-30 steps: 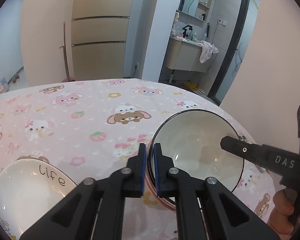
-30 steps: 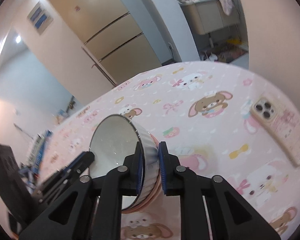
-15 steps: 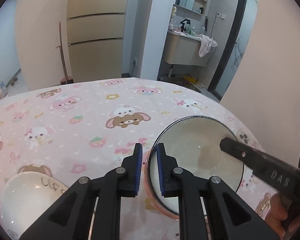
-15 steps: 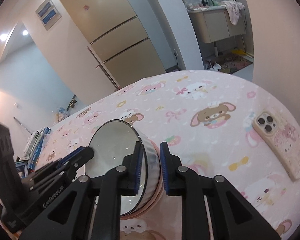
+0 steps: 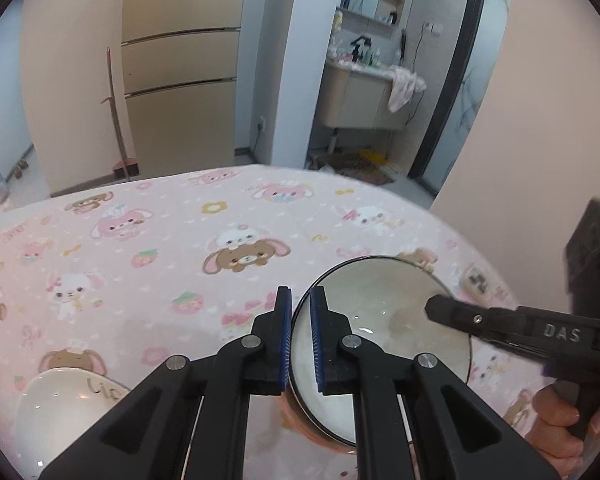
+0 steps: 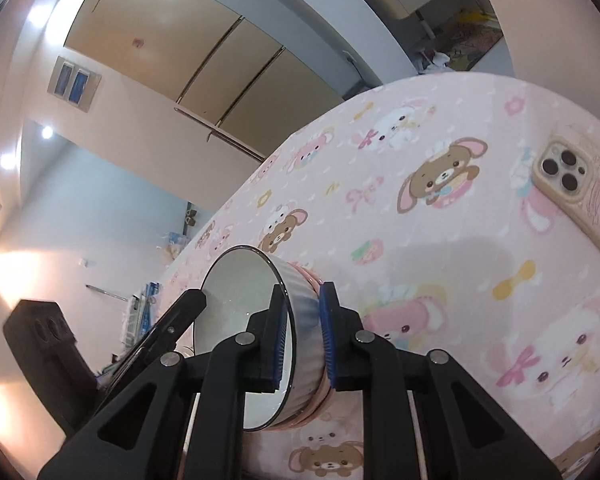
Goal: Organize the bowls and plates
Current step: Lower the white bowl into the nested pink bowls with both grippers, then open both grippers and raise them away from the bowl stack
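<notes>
Holding the dark-rimmed bowl [image 5: 380, 340] from both sides is the job right now. The left tool [image 5: 300, 320] is pinching the rim on one side. The right tool [image 6: 302, 312] is pinching the ribbed wall on the other side. A pink bowl [image 5: 296, 420] sits snug under it. The bowl is tipped, low over the pink worktop [image 5: 160, 240], on its right part. A white dish with writing [image 5: 60, 408] waits well apart at the left. To do this well, I think both hands should move together, slowly. Keep both pinches tight, or the smooth bowl may slip. Level it before setting it down, and watch the phone [image 6: 572, 184] nearby.
</notes>
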`<state>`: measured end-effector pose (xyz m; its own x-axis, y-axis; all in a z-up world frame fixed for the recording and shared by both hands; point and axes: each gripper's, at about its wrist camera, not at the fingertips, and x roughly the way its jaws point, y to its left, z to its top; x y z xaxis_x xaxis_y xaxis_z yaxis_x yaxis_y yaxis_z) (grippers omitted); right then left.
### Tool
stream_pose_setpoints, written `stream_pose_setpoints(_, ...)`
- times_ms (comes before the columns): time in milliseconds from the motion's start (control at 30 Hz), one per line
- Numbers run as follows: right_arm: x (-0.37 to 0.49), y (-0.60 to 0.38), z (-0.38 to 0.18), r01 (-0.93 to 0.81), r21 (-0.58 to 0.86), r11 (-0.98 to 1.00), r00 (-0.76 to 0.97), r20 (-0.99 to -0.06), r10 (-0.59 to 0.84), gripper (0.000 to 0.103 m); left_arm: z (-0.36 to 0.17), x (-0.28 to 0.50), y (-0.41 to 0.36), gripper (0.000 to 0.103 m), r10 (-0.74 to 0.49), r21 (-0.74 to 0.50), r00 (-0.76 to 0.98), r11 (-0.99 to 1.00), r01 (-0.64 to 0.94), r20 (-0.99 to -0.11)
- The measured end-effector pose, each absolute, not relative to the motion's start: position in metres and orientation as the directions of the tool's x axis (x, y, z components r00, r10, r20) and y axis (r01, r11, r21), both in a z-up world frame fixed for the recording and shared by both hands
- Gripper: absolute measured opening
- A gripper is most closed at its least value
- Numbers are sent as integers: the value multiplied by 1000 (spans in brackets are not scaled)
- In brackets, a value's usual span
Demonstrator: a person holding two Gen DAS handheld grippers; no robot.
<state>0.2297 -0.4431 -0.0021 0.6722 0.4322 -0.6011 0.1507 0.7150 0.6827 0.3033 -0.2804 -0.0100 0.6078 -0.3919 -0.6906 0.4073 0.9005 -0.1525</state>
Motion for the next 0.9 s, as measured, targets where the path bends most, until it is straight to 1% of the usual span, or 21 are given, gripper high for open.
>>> stream_pose_setpoints(67, 227, -432, 5, 127, 626, 770, 675, -623, 395, 18, -13, 301, -283, 10, -394, -151, 595, 897, 416, -701)
stream_pose_setpoints(167, 225, -423, 12, 130, 565, 815, 674, -653, 345, 17, -14, 296, -285, 10, -379, -126, 603, 899, 419, -702)
stream_pose_setpoints(267, 221, -422, 18, 111, 532, 840, 692, -648, 319, 18, -11, 291, -285, 10, -369, -98, 631, 902, 421, -683)
stream_pose_setpoints(367, 214, -420, 31, 117, 456, 882, 735, -637, 232, 19, -5, 290, -280, 10, -378, -107, 644, 901, 420, -665)
stream_pose_setpoints(400, 213, -419, 35, 118, 425, 897, 744, -637, 204, 17, -2, 289, -278, 10, -380, -106, 650, 902, 419, -658)
stream_pose_setpoints(433, 214, -418, 37, 113, 403, 908, 746, -639, 190, 10, 0, 287, -277, 10, -380, -103, 656, 902, 420, -652)
stream_pose_setpoints(467, 215, -415, 37, 100, 386, 917, 741, -644, 191, 8, 2, 286, -276, 11, -378, -97, 661, 902, 421, -648)
stream_pose_setpoints(600, 218, -418, 32, 82, 417, 905, 726, -648, 232, 8, 5, 282, -274, 11, -377, -88, 668, 901, 424, -642)
stream_pose_setpoints(667, 216, -420, 31, 71, 454, 888, 739, -622, 259, 8, 5, 281, -274, 11, -376, -84, 668, 901, 427, -642)
stream_pose_setpoints(733, 217, -415, 32, 59, 431, 901, 744, -621, 248, 8, 5, 281, -273, 10, -374, -83, 669, 901, 425, -642)
stream_pose_setpoints(800, 222, -409, 29, 83, 387, 918, 736, -645, 205, 9, 4, 281, -272, 11, -375, -89, 666, 902, 422, -645)
stream_pose_setpoints(900, 226, -411, 24, 98, 389, 916, 722, -661, 204, 9, 0, 281, -268, 11, -372, -96, 664, 905, 414, -649)
